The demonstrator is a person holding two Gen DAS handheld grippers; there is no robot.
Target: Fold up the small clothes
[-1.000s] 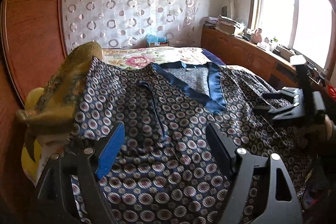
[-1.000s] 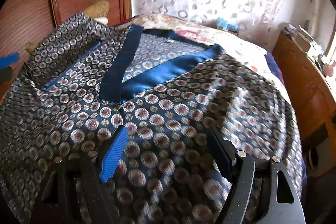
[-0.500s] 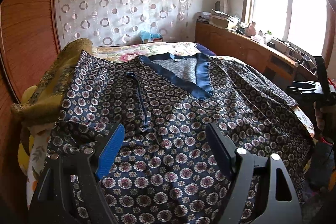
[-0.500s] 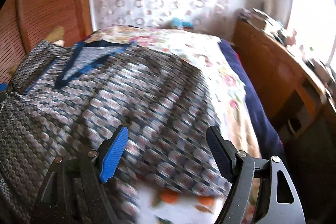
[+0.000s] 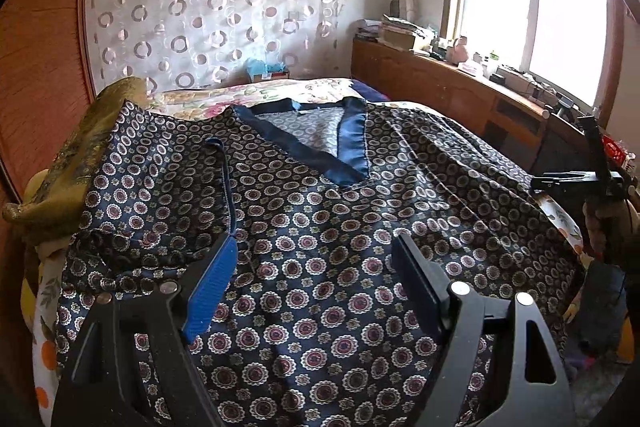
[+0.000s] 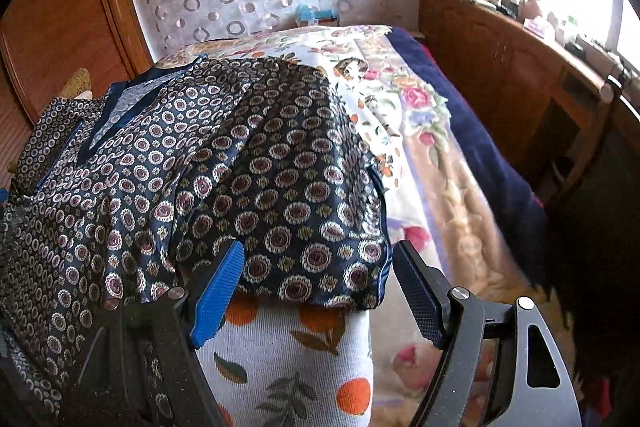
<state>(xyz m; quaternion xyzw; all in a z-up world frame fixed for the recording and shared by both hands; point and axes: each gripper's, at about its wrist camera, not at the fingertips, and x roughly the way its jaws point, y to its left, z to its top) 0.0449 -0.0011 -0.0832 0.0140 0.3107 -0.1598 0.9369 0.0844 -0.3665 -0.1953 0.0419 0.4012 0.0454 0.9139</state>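
On the bed [image 6: 460, 163], shirt [image 5: 320, 227] lies collar pointing away

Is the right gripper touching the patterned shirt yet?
Cannot tell. In the right wrist view the closing right gripper frames the patterned shirt's corner between its fingers, but neither contact nor gap shows plainly.

a lived-in bedroom in a home: a bed [image 6: 452, 163] under a floral blanket fills the room, its wooden headboard [image 5: 36, 67] rising at the left and a sheer curtain [image 5: 216, 11] patterned with rings hanging behind it. a low wooden cabinet [image 5: 432, 83] cluttered with papers and small household items runs beneath a bright window [image 5: 532, 7].
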